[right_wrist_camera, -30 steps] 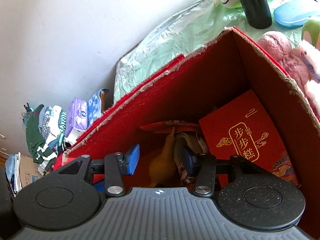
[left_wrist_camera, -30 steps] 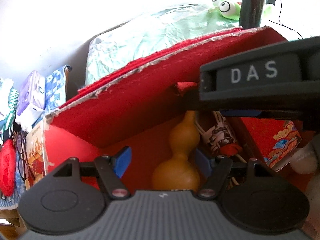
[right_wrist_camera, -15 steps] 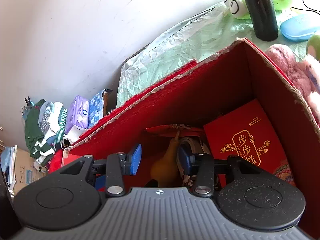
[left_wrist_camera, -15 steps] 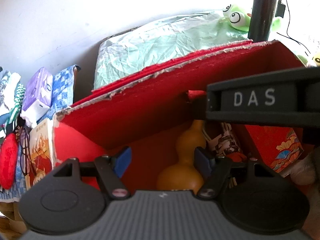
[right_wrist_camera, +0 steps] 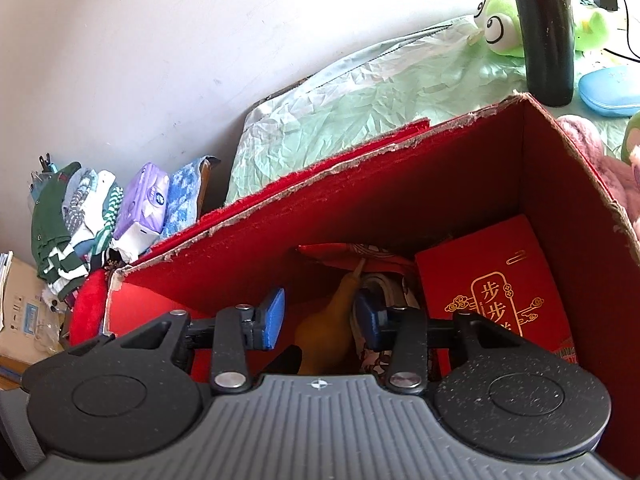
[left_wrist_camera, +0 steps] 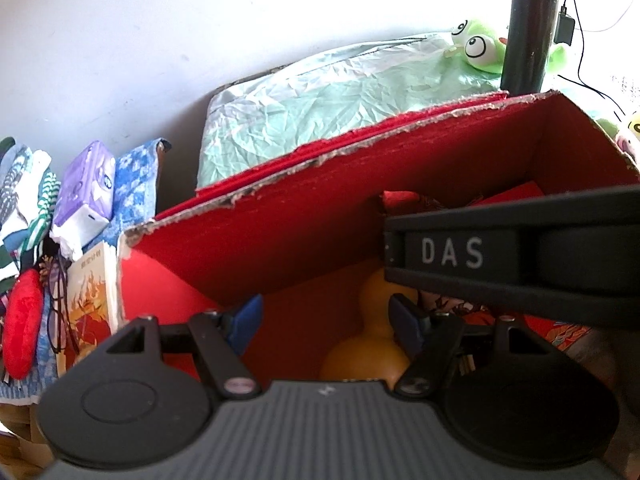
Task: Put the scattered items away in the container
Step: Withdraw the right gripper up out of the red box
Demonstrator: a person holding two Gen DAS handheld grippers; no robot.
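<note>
"DAS" in white capitals – on the black bar of the right gripper (left_wrist_camera: 516, 258) crossing the left wrist view. Red packet (right_wrist_camera: 496, 292) inside the red box (right_wrist_camera: 400, 200) – gold Chinese characters "步步" in an ornate frame, lower characters cut off. Book (left_wrist_camera: 90, 300) beside the box has small print, unreadable.

Green frog plush (right_wrist_camera: 500, 30) and black cylinder (right_wrist_camera: 546, 32) on crumpled pale-green sheet (right_wrist_camera: 360, 96); purple tissue pack (right_wrist_camera: 144, 200) at left.
</note>
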